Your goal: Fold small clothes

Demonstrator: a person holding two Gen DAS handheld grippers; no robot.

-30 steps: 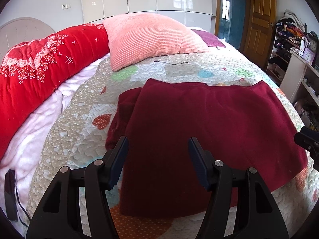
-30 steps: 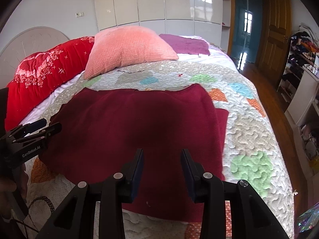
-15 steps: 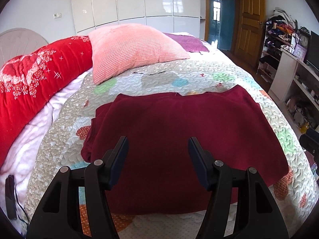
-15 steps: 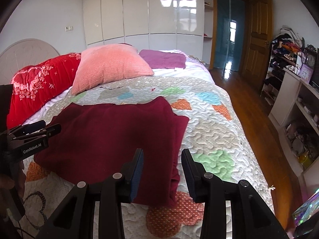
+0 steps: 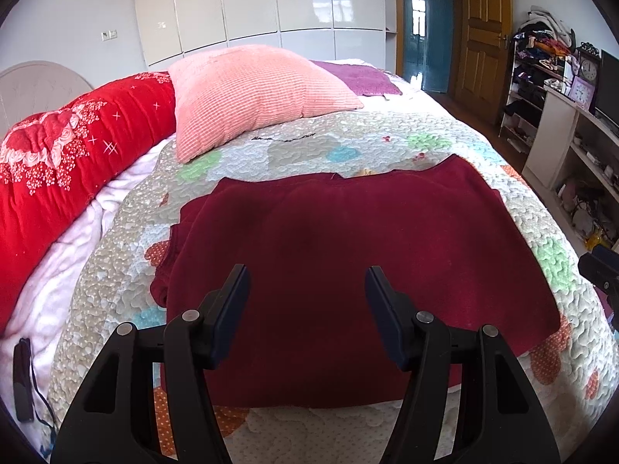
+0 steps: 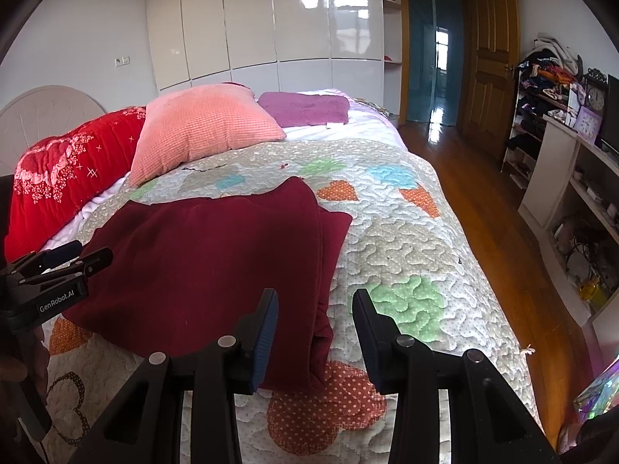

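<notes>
- Black plastic left gripper (image 5: 305,286) with blue-padded fingers hangs above the near part of the dark red fleece garment (image 5: 348,270), jaws parted wide, nothing between them.
- Black right gripper (image 6: 315,311) stands narrower yet apart, also empty, over the garment's right edge.
- Spread flat, the garment lies on the quilted patchwork bedspread (image 6: 406,232), a sleeve folded in at each side.
- Farther off rest a salmon-pink ribbed pillow (image 5: 255,89), a red floral quilt (image 5: 69,154) at left and a folded purple towel (image 6: 305,108).
- Wooden flooring (image 6: 483,201) runs along the right.
</notes>
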